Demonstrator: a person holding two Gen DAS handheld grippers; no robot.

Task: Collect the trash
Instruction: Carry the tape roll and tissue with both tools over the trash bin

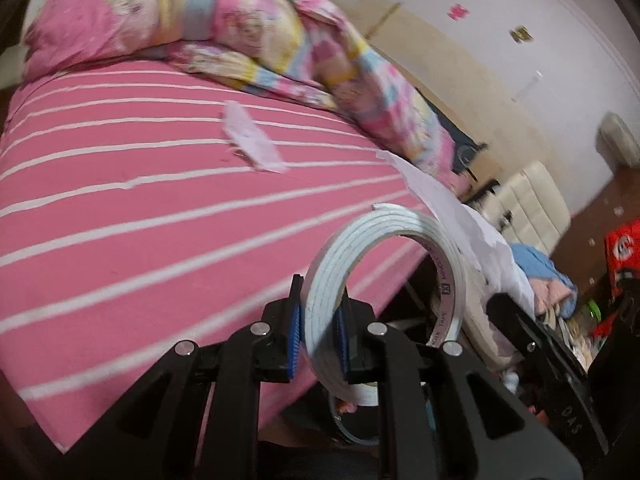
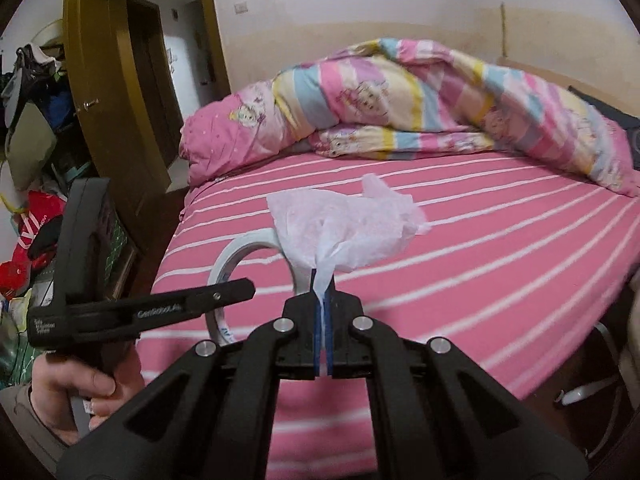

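Bedroom; pink white-striped bed sheet (image 2: 480,240) filling centre of both views, rumpled pastel duvet (image 2: 440,96) heaped along upper edge, wooden door (image 2: 120,92) ajar at upper left of right wrist view. Left gripper (image 1: 318,344) at bottom centre of its view, blue pads (image 1: 295,344) closed onto the wall of a white foam tape roll (image 1: 360,264); roll held on edge, upright, ring standing above the jaws, lifted off the sheet near the bed's edge. Gripped across the wall thickness, probably because the ring is too wide to span. Right gripper (image 2: 322,320) at bottom centre of its view, jaws nearly together, pinching a twisted corner of white tissue (image 2: 344,228); rest of tissue fanned out above the tips, clear of the sheet. Thin pinch suits limp paper. Same tape roll visible at centre left of right wrist view, just beside the tissue. 1 more scrap of white paper (image 1: 252,140) lying flat on the sheet, centre of left wrist view, apart from both grippers: still to be collected. Larger white sheet of paper (image 1: 440,208) at the bed's right edge in left view; whether trash, cannot tell. No bin identifiable in either view. Judgement: 2 items in hand, disposal pending.
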